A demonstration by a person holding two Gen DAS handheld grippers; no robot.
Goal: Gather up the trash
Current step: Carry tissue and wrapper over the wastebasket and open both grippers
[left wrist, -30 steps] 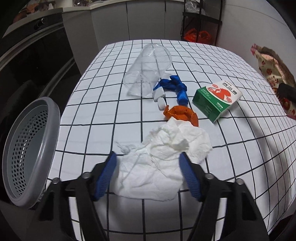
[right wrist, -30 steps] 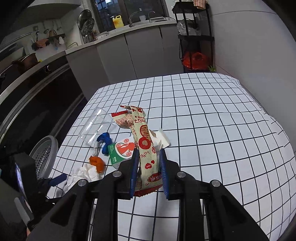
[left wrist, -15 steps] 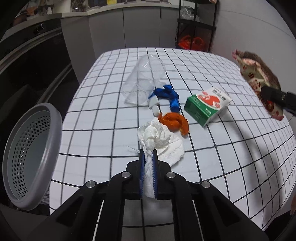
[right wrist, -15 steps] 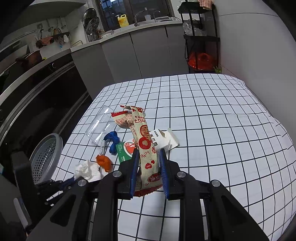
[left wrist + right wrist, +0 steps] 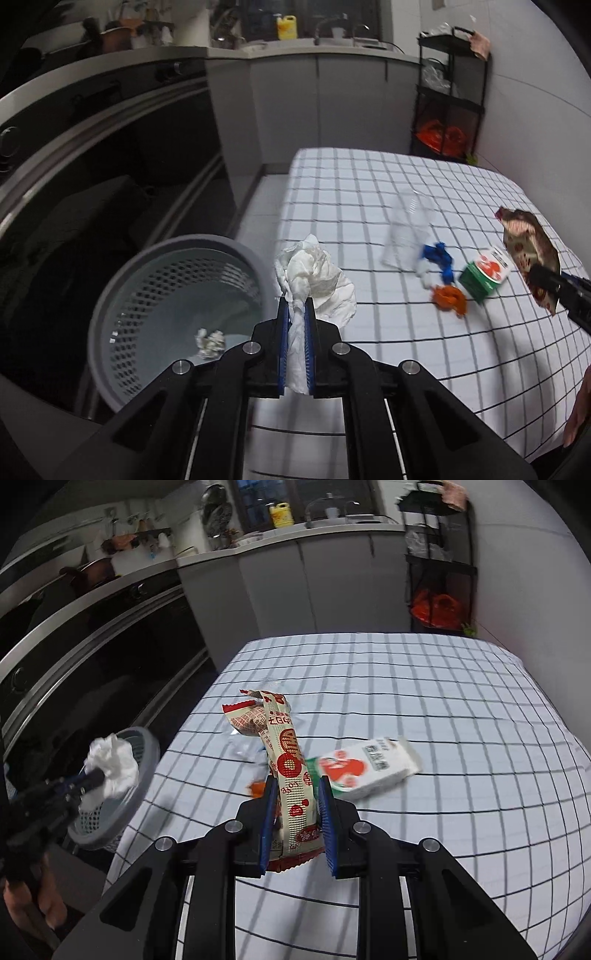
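My left gripper is shut on a crumpled white tissue, lifted above the table's left edge beside the grey perforated bin. A small paper wad lies in the bin. From the right wrist the same tissue hangs over the bin. My right gripper is shut on a cream and red snack wrapper, held upright over the checked tablecloth. On the cloth lie a clear plastic cup, blue scraps, an orange scrap and a green and white carton.
The carton lies just beyond my right fingers. A dark oven front runs along the left, grey cabinets behind. A black rack with an orange bag stands at the far right corner. A hand shows at the right edge.
My left gripper closed on the tissue, lifted it off the table and swung left toward the bin. My right gripper drifted with the wrapper still clamped.
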